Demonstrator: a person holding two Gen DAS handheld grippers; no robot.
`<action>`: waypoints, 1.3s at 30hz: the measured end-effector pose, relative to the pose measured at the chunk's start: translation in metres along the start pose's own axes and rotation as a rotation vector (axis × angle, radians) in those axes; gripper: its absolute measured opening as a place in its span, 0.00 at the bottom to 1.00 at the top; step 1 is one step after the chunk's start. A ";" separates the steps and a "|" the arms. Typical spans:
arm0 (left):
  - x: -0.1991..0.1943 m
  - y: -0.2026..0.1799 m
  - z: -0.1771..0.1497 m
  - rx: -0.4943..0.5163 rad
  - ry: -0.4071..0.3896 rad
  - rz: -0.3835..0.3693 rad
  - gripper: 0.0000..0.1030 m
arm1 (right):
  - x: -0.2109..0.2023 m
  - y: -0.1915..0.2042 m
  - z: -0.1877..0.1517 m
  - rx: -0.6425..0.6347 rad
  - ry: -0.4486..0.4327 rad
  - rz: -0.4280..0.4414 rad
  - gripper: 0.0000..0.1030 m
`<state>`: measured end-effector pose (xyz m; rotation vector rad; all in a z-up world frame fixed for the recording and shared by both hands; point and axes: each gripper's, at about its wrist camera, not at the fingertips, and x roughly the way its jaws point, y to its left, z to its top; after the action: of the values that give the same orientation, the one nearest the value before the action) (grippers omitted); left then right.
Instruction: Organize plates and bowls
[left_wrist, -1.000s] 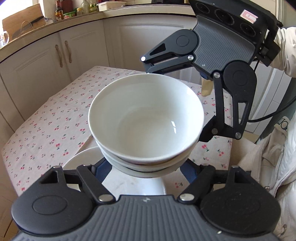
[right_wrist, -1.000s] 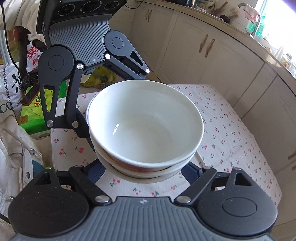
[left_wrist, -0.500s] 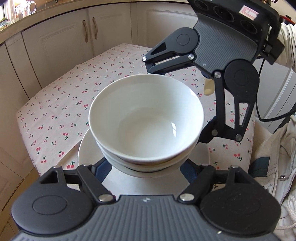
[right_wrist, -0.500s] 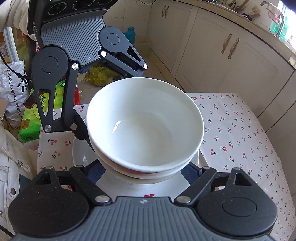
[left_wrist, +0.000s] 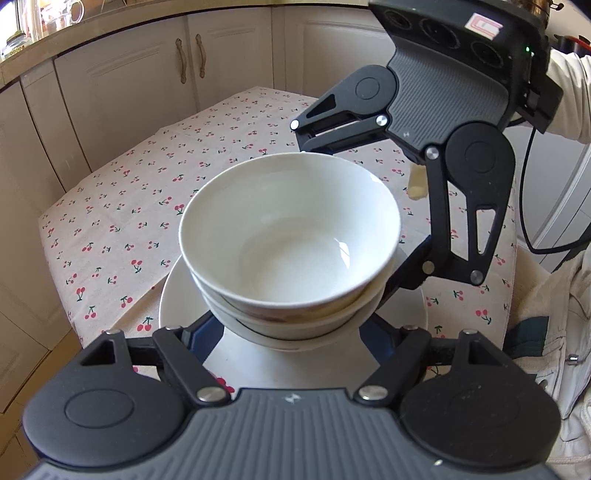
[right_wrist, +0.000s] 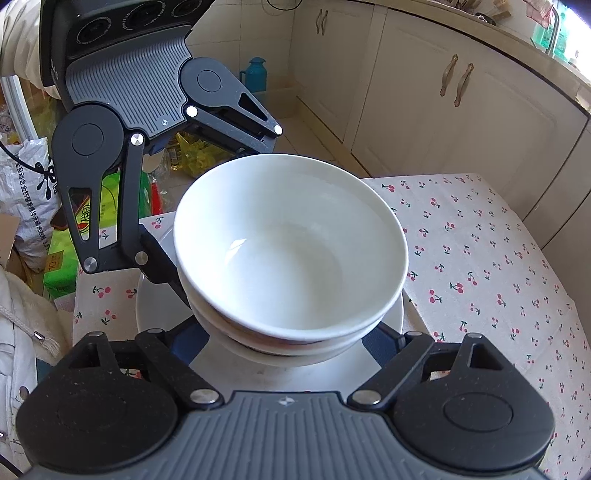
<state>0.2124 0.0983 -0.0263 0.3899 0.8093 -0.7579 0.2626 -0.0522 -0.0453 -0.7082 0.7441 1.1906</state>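
1. A stack of white bowls (left_wrist: 290, 240) sits in the middle of both wrist views, above a white plate (left_wrist: 173, 295) that lies on a table covered by a cherry-print cloth (left_wrist: 147, 192); whether the lowest bowl touches the plate cannot be told
2. The stack shows at least two nested bowls, the top one (right_wrist: 291, 243) empty and upright
3. The left gripper (left_wrist: 291, 328) reaches around the stack from the near side of its own view, its blue-padded fingers (left_wrist: 201, 332) on either side of the lower bowl; its jaws are opening, and whether the pads press on the bowl cannot be told
4. The right gripper (right_wrist: 291, 339) flanks the stack from the opposite side, its jaws also opening with the stack between them; contact is hidden under the bowl's rim
5. Each gripper appears in the other's view, angled down toward the stack
6. Cream kitchen cabinets (left_wrist: 184, 74) stand beyond the table
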 end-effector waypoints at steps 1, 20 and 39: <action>-0.002 -0.001 -0.001 -0.002 -0.005 0.010 0.81 | -0.001 0.001 0.000 0.002 -0.003 -0.005 0.90; -0.091 -0.131 -0.012 -0.326 -0.335 0.555 0.99 | -0.091 0.069 -0.044 0.562 -0.066 -0.565 1.00; -0.127 -0.224 -0.020 -0.547 -0.411 0.703 0.99 | -0.149 0.175 -0.076 0.741 -0.227 -0.738 1.00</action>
<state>-0.0198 0.0162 0.0505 0.0040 0.4116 0.0597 0.0527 -0.1559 0.0171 -0.1724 0.5886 0.2624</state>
